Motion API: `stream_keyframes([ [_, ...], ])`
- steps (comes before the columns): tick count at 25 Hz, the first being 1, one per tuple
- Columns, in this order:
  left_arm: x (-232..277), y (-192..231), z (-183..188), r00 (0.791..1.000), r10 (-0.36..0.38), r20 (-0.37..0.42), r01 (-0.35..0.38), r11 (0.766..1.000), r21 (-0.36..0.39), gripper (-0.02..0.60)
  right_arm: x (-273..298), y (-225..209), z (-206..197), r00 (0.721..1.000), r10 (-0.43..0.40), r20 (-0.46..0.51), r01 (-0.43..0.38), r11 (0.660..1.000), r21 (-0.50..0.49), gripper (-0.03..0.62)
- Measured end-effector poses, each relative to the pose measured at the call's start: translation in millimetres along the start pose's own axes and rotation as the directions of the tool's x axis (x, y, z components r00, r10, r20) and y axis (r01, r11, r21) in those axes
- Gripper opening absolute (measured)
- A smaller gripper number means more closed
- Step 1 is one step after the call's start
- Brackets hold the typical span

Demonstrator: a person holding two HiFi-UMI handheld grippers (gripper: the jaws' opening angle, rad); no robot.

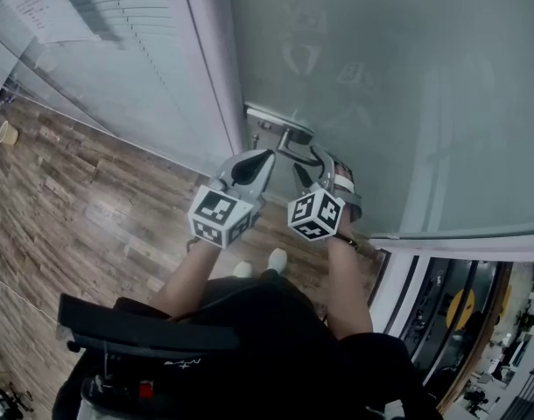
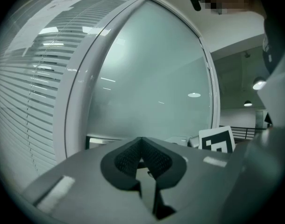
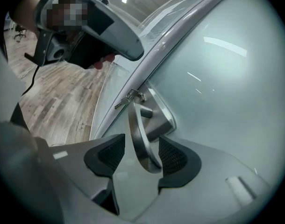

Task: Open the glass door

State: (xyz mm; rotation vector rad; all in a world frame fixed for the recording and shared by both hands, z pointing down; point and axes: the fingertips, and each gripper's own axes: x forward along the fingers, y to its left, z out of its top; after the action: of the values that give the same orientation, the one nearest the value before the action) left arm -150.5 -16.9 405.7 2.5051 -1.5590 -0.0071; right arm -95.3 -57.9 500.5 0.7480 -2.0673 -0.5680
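Frosted glass door [image 1: 381,103]: curved steel handle [image 3: 135,125], between the parted right gripper [image 3: 140,157] jaws, should be clamped squarely; left gripper [image 2: 142,160] is closed.

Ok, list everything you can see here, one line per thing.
glass door: one, frosted grey-green, ahead and right
door frame: one, white, left of the door
door handle: one, silver lever, on the door's left edge
keys: one bunch, silver, hanging at the lock by the handle
blinds: one set, white, behind the glass wall at left
paper sheet: one, white, on the glass wall, top left
floor: wood planks, brown, below
small tan thing: one, on the floor far left, too small to tell
shoes: two, white, under the person
left gripper: grey, jaws together, empty
right gripper: grey, jaws apart around the handle
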Motion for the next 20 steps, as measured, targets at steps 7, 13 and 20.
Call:
stream_keyframes([
  [7, 0.9, 4.6, -0.4, 1.0, 0.019, 0.0, -0.019, 1.0, -0.011, -0.002, 4.1, -3.2, -2.7, 0.997, -0.067, -0.028, 0.068, 0.997, 0.02, 0.164],
  [13, 1.7, 5.1, -0.4, 1.0, 0.026, 0.003, -0.026, 1.0, -0.016, -0.002, 4.4, -2.1, -2.2, 0.997, -0.073, -0.018, 0.074, 0.995, 0.074, 0.163],
  [20, -1.5, 3.6, -4.5, 1.0, 0.026, -0.006, -0.026, 1.0, -0.015, -0.002, 7.4, 0.0, -3.4, 0.996, -0.081, 0.04, 0.072, 0.979, 0.191, 0.164],
])
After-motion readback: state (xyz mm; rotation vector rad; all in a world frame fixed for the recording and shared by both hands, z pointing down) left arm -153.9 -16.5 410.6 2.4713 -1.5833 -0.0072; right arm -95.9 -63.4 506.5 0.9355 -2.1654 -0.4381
